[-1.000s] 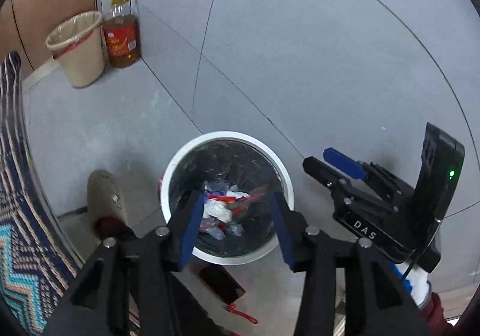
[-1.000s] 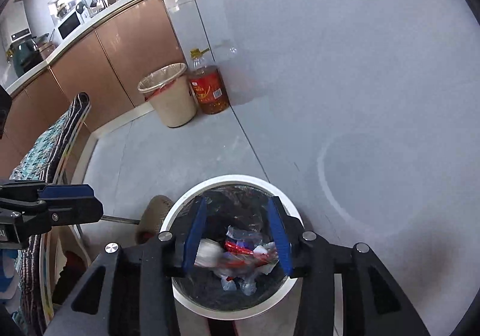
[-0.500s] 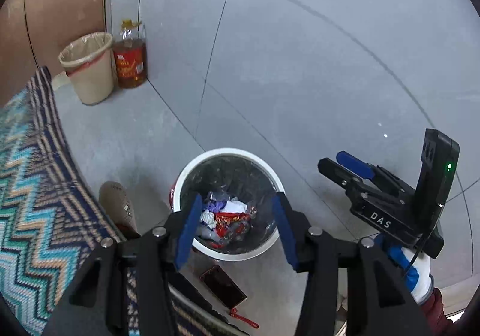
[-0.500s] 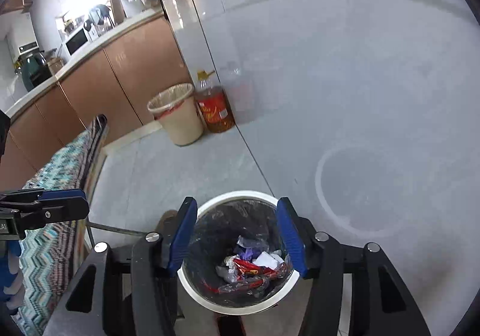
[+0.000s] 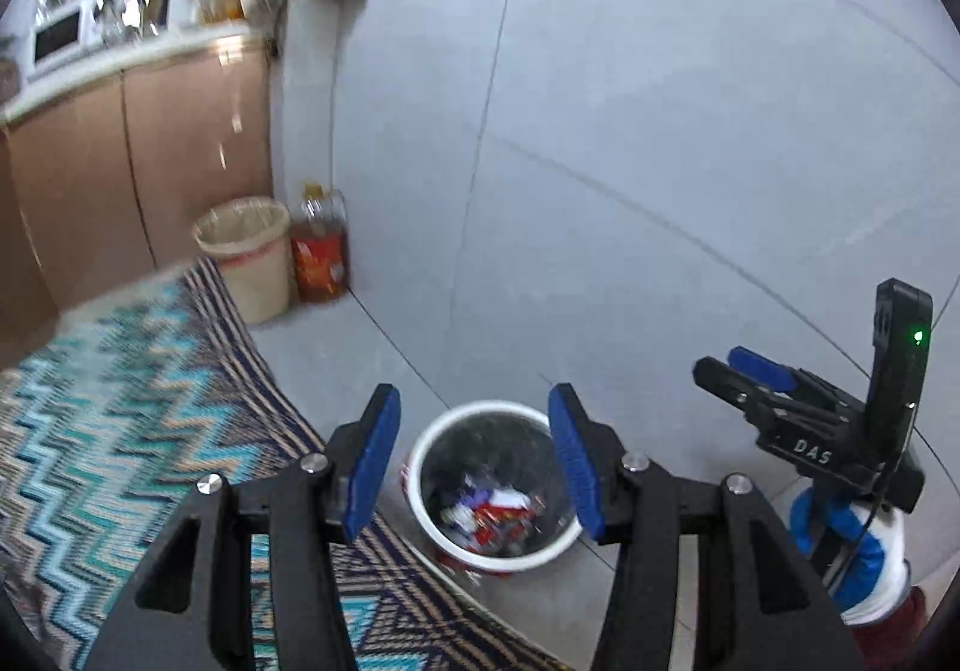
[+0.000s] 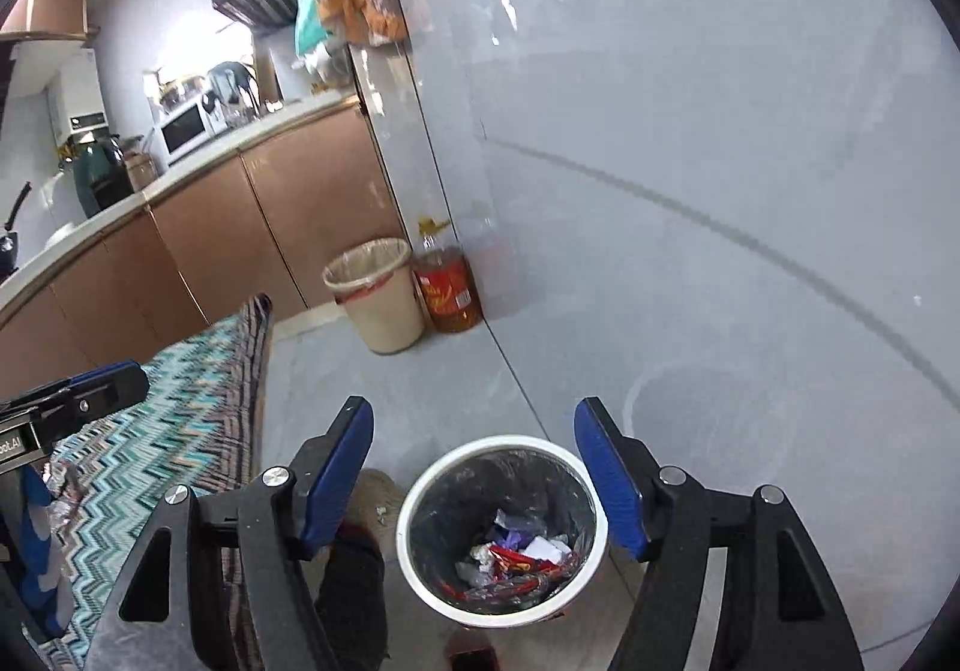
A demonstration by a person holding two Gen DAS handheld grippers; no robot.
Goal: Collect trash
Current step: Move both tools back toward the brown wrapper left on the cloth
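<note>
Hovering both empty grippers above the white-rimmed, black-lined trash bin (image 6: 501, 527)

I hold left gripper (image 5: 474, 461) and right gripper (image 6: 474, 482) spread wide; wrappers (image 6: 516, 554) lie inside; I'd swing toward the zigzag cloth (image 5: 138, 431) slowly, seeking leftover litter.

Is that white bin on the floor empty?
No, in the right wrist view the white bin holds crumpled wrappers, red, white and purple, lying at the bottom of its dark liner.
</note>
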